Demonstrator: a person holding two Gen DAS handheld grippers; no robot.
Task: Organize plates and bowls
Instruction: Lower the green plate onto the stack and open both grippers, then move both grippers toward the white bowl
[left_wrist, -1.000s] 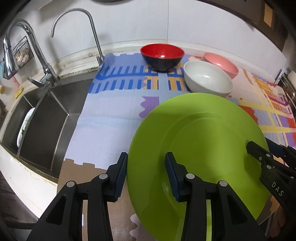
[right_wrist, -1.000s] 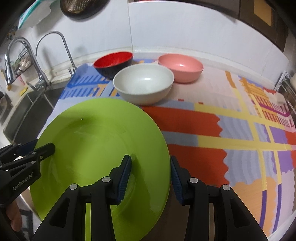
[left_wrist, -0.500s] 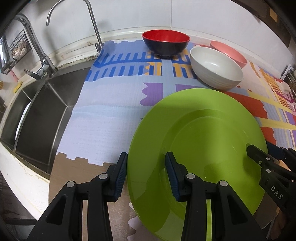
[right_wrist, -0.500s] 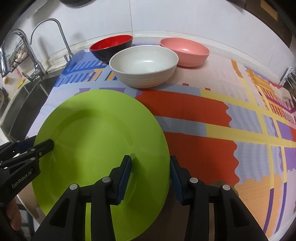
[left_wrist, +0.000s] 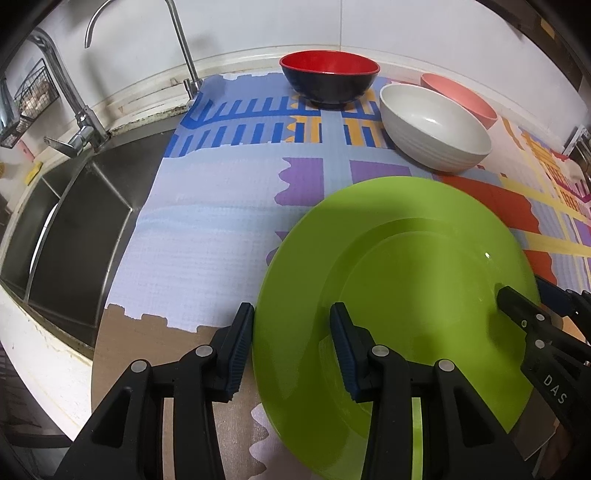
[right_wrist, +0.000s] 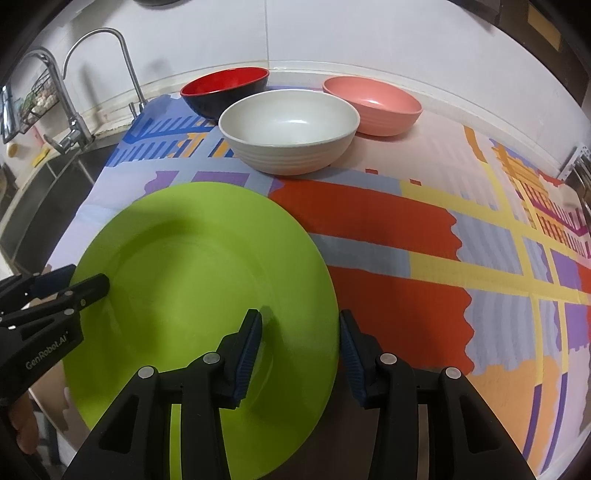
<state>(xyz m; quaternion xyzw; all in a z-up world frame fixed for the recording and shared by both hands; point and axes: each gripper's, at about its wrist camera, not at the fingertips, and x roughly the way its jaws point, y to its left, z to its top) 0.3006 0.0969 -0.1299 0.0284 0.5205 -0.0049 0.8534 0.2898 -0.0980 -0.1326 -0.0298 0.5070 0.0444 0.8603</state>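
A large green plate (left_wrist: 424, 280) (right_wrist: 207, 266) hangs just above the patterned mat, carried between both grippers. My left gripper (left_wrist: 291, 332) (right_wrist: 85, 280) straddles the plate's left rim, one finger on the top face and the other outside the edge. At the opposite rim my right gripper (right_wrist: 301, 332) (left_wrist: 517, 299) has the same hold. Further back stand a white bowl (right_wrist: 288, 129) (left_wrist: 432, 129), a red and black bowl (right_wrist: 225, 90) (left_wrist: 328, 79) and a pink bowl (right_wrist: 373, 103) (left_wrist: 458, 96), all upright and apart from the plate.
A colourful mat (right_wrist: 424, 229) covers the counter. Left of it lies a steel sink (left_wrist: 70, 221) with two taps (left_wrist: 181, 48) behind it. A white tiled wall (right_wrist: 332, 33) closes the back. A metal rack edge (right_wrist: 580, 166) shows at the far right.
Both grippers have carried the plate forward and lower over the mat. The three bowls now sit nearer and larger in both views. The hold on the rim is unchanged.
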